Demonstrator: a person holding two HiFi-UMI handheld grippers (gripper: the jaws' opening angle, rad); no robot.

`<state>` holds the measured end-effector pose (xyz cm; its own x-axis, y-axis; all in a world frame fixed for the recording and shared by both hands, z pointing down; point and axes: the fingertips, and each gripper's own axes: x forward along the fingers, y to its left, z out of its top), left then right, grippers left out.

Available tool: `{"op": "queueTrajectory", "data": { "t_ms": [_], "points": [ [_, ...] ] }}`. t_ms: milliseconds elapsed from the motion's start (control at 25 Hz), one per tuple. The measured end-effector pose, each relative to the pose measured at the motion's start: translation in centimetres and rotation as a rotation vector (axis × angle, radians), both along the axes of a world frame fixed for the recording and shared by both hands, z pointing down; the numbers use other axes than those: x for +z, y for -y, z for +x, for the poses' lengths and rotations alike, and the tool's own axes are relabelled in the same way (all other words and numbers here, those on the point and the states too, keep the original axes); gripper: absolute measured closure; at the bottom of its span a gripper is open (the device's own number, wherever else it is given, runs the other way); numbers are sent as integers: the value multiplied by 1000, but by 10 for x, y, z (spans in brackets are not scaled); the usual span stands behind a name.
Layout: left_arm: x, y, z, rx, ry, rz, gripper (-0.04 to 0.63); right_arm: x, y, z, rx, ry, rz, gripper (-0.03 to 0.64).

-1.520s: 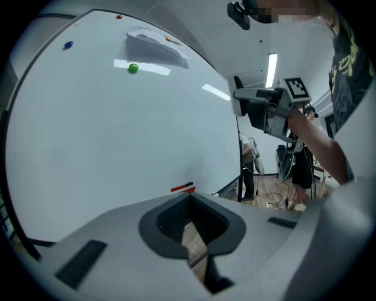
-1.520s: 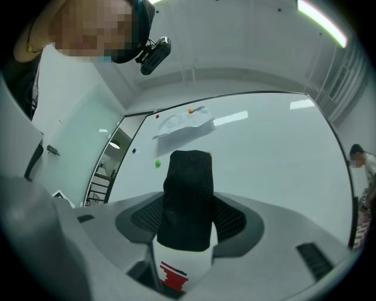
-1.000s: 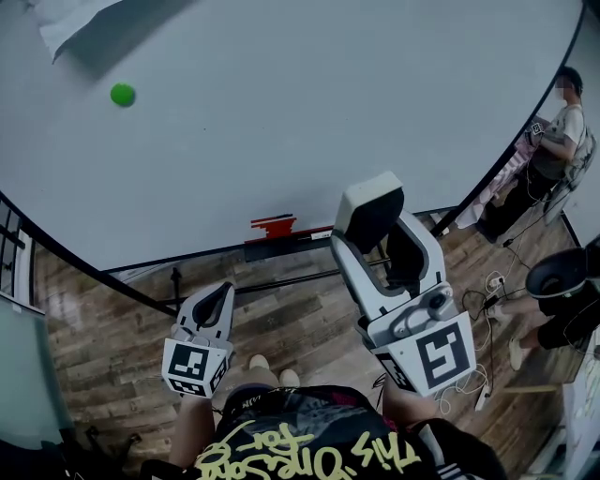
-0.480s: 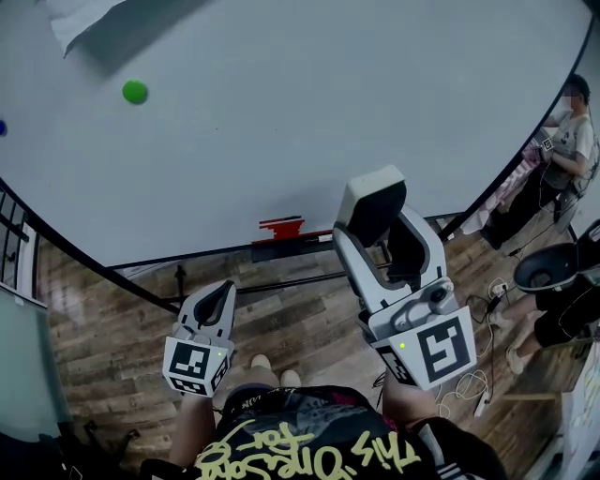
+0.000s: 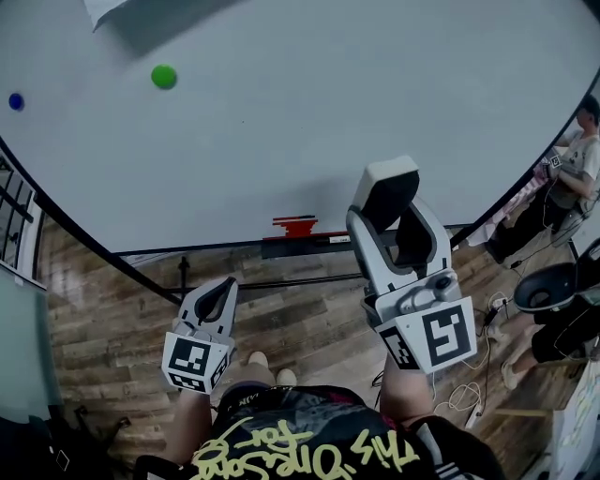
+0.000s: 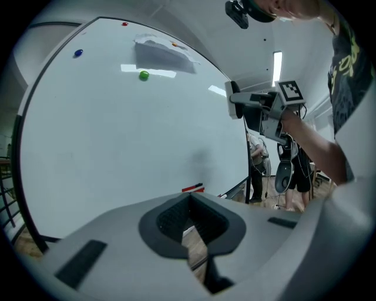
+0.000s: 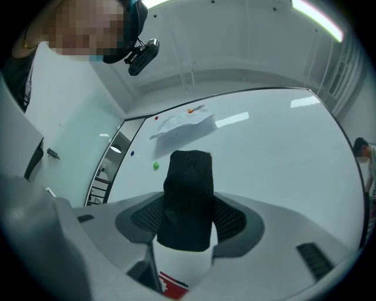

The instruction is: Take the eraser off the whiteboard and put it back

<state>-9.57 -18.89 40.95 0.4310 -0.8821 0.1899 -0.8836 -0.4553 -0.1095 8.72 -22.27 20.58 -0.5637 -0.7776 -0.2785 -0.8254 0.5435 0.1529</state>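
Left tool sits low at lower left, jaws together, nothing between them. Right tool is higher at centre right, clamped on the white block eraser with black felt face. The eraser overlaps the board's lower edge in frame; can't tell if it touches.

Brown wood-plank floor lies under both. Beyond it is a dark marker tray carrying a red item.

The large white whiteboard has a green round magnet, a blue round magnet and a white paper sheet at upper left. Its centre and right are wide plain surface.

A person stands at the right edge, with cables on the floor nearby.

Only the right tool view shows the eraser's red-and-white label and an orange magnet on the paper.
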Motion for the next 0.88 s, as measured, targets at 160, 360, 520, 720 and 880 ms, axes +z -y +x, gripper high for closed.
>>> {"op": "queueTrajectory", "data": {
  "t_ms": [160,360,520,720,880],
  "points": [
    [3,1,-2,-10,4,-6,588,6,12,-4,-7,-1,-16,377],
    [1,2,-6,-25,4,-6,588,9,24,-10,-14,3,-28,377],
    [1,3,-9,-39,2,-6,588,12,33,-12,-15,10,-38,377],
    [1,3,-17,-59,3,-11,588,12,44,-15,-10,20,-45,377],
    [-1,5,-19,-67,6,-13,588,9,53,-14,1,29,-45,377]
  ]
}}
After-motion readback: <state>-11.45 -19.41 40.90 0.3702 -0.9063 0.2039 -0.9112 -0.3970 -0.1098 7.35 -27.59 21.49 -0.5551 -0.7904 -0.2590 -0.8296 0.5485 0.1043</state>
